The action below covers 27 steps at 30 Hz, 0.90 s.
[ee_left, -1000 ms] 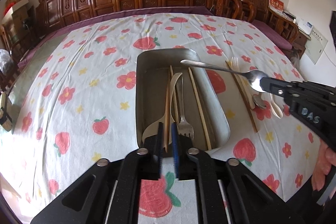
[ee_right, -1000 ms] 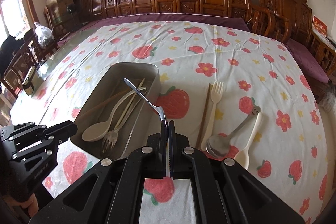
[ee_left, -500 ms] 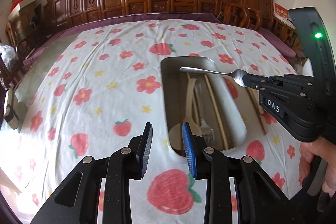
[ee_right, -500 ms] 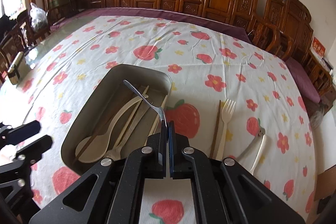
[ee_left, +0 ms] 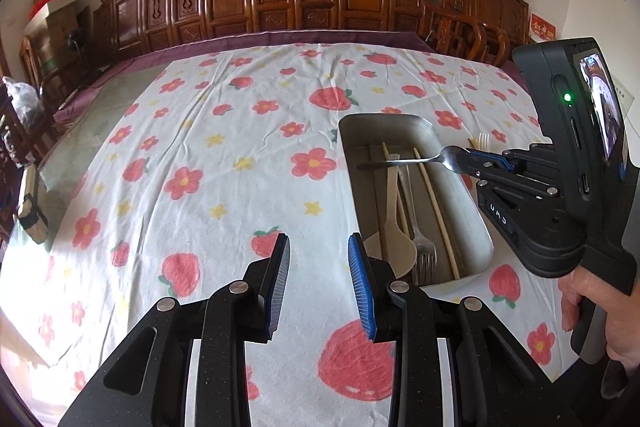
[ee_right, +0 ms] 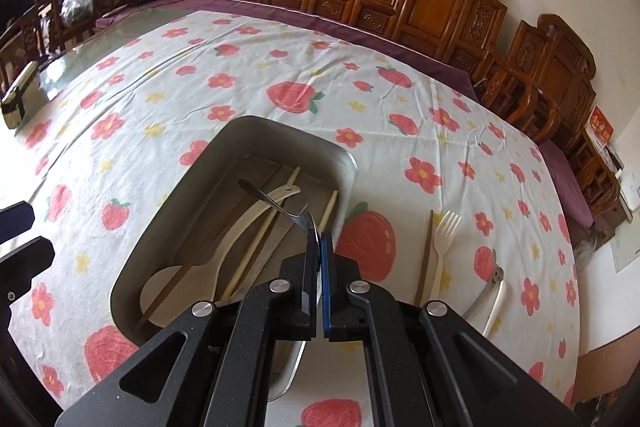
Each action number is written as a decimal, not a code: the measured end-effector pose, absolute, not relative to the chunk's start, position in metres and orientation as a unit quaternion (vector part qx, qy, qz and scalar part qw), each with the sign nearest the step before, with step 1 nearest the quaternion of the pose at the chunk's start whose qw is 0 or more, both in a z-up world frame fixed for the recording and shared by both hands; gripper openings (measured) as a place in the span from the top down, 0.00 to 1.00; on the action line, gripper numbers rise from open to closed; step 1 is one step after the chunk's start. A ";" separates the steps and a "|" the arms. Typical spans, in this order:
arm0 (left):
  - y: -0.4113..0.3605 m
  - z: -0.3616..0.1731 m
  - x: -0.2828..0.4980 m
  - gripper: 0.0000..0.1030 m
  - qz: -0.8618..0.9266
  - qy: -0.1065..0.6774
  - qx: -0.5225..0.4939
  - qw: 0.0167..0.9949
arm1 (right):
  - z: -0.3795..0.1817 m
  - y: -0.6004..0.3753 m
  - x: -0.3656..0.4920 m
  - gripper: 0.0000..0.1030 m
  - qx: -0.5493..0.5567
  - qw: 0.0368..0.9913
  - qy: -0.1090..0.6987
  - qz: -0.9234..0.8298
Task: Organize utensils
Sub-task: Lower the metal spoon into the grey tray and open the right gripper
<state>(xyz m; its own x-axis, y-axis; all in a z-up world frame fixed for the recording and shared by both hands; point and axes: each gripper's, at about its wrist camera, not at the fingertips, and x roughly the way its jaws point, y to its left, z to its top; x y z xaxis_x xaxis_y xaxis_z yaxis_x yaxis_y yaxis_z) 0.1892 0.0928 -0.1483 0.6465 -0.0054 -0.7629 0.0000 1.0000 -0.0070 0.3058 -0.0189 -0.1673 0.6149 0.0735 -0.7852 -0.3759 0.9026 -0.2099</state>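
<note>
On the flowered tablecloth the left gripper hangs above bare cloth with its jaws parted a moderate way and nothing between them; they have just been opening. Just to its right sits the metal tray, a shallow steel pan with rounded corners. Lying lengthwise in it are a cream plastic spoon, a metal fork with its tines toward the near end, and pale chopsticks; part of the spoon bowl is hidden behind the left gripper's blue pad.

Over the far half of the tray the right gripper is clamped tight on the bowl end of a steel spoon, whose handle sticks out across the tray and clear of the utensils below. From the right wrist view the same spoon curves up out of the closed pads of the right gripper, its handle tip over the tray's far end. A hand grips the right tool's handle at the picture's edge.

Right of the tray, on the cloth, lie a brown chopstick, a white plastic fork just beside it, and further right two handles, one metal, one white; their heads are cut off behind the gripper body, so I cannot tell what they are.
</note>
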 end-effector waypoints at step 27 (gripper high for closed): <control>0.094 -0.149 0.186 0.72 0.004 0.421 0.003 0.907 | -0.163 -0.012 0.264 0.87 -0.119 0.859 0.430 0.251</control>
<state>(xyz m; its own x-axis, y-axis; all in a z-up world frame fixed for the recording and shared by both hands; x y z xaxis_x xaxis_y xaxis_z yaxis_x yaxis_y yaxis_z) 0.1860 0.0939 -0.1492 0.6450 0.0097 -0.7641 -0.0049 1.0000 0.0086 0.2635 -0.0116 -0.1626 0.5036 0.3293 -0.7988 -0.5340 0.8454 0.0119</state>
